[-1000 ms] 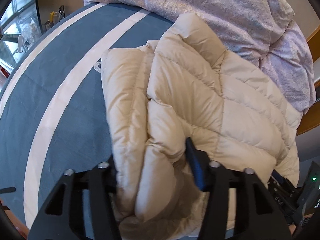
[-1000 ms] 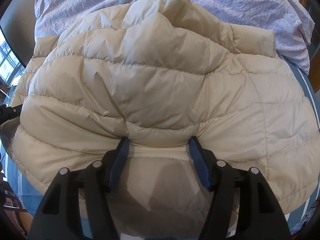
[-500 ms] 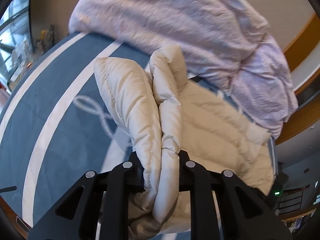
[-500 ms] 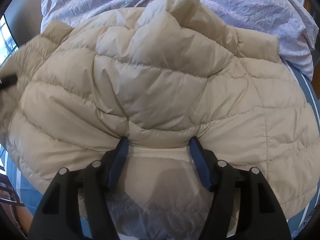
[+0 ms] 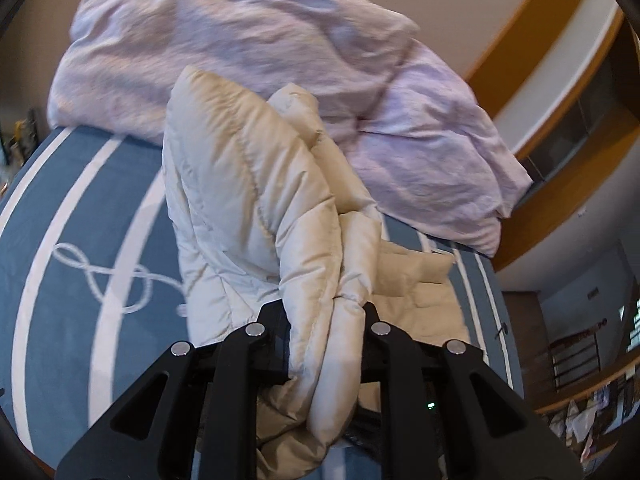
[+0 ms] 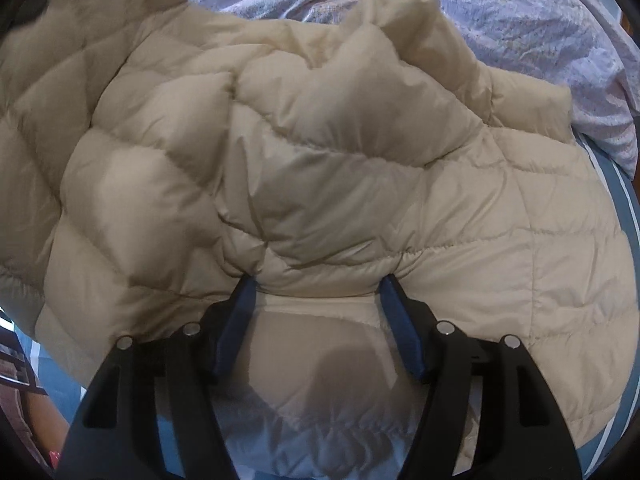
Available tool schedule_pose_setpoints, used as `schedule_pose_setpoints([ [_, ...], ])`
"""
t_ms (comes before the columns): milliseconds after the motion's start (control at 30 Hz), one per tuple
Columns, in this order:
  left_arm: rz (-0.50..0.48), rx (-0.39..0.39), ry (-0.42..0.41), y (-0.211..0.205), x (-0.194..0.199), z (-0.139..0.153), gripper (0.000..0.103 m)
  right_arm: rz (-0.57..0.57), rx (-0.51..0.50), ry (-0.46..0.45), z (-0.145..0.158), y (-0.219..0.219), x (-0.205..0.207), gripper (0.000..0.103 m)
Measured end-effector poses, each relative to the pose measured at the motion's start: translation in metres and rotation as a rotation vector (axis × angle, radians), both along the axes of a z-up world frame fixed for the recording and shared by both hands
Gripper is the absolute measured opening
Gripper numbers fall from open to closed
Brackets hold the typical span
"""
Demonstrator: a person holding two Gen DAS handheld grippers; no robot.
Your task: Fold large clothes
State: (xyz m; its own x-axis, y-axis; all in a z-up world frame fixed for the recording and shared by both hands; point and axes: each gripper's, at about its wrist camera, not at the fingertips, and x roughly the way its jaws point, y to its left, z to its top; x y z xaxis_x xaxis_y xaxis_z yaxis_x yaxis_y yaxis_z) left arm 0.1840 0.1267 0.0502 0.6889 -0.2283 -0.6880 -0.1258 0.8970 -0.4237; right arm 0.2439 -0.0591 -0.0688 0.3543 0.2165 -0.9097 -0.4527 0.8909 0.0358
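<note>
A cream quilted puffer jacket point(image 6: 320, 184) lies on a blue bedspread with white stripes point(image 5: 80, 248). My left gripper point(image 5: 320, 316) is shut on a thick fold of the jacket point(image 5: 256, 208) and holds that side lifted above the bed. My right gripper point(image 6: 318, 284) is open, its blue-padded fingers point(image 6: 400, 320) pressed into the jacket's near edge with the fabric bulging between them. In the right wrist view the lifted part of the jacket point(image 6: 44, 92) rises at the left.
A crumpled lilac duvet point(image 5: 248, 36) is heaped at the head of the bed, right behind the jacket; it also shows in the right wrist view point(image 6: 520, 20). A wooden headboard and trim point(image 5: 540, 52) curve at the right. Furniture stands beyond the bed's right edge.
My left gripper closed on the jacket's left side and has lifted it up and toward the right, uncovering the rope pattern on the bedspread. The right gripper has stayed in place, open.
</note>
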Motion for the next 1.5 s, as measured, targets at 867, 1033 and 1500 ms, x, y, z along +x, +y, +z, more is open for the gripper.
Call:
schedule_pose_setpoints([
  [867,-0.144,0.067,0.039,-0.151,0.027,0.003,0.017,-0.090,-0.001,0.015,0.036,-0.146,-0.029,0.063],
  [1033,-0.201,0.046,0.063,-0.181,0.032,-0.008,0.017,-0.111,0.008,0.020,0.028,-0.155,-0.031,0.062],
  [1500,-0.268,-0.043,0.063,-0.179,0.026,0.010,0.060,-0.119,0.012,0.016,0.019,-0.157,-0.037,0.063],
])
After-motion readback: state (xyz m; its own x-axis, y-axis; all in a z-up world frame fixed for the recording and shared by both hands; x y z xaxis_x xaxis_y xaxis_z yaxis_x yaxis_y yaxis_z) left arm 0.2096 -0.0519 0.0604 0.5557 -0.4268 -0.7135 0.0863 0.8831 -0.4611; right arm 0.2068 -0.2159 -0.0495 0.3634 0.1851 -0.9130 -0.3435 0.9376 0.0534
